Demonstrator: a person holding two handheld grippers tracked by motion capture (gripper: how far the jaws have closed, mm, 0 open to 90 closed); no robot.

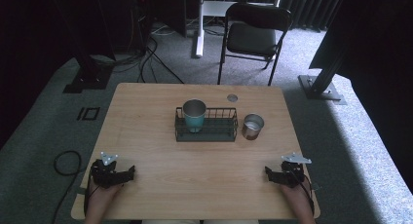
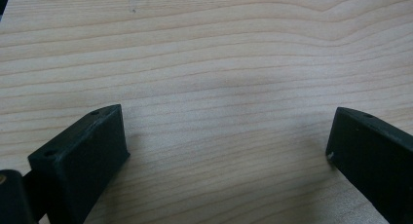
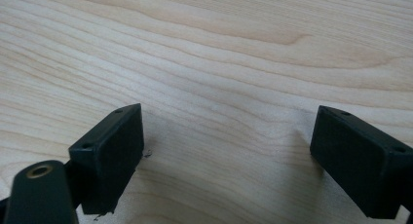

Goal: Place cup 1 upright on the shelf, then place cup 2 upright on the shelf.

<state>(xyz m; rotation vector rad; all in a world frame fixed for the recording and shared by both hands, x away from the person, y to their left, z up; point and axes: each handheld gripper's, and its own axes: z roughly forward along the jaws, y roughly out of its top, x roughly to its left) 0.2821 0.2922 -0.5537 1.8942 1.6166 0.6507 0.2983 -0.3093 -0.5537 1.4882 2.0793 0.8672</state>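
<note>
Left gripper (image 1: 130, 173) and right gripper (image 1: 268, 173) rest wide open on the table (image 1: 204, 160) (2 empty grippers, nothing held).

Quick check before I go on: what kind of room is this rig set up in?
Probably a lab or recording studio rather than a home: dark curtains ring the space, loose cables trail over grey carpet, and metal frame posts flank the lone wooden table.

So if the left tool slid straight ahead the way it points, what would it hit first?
Probably nothing: the left tool points rightward across bare table toward the right tool, the first thing in its line, though depth is unclear.
</note>
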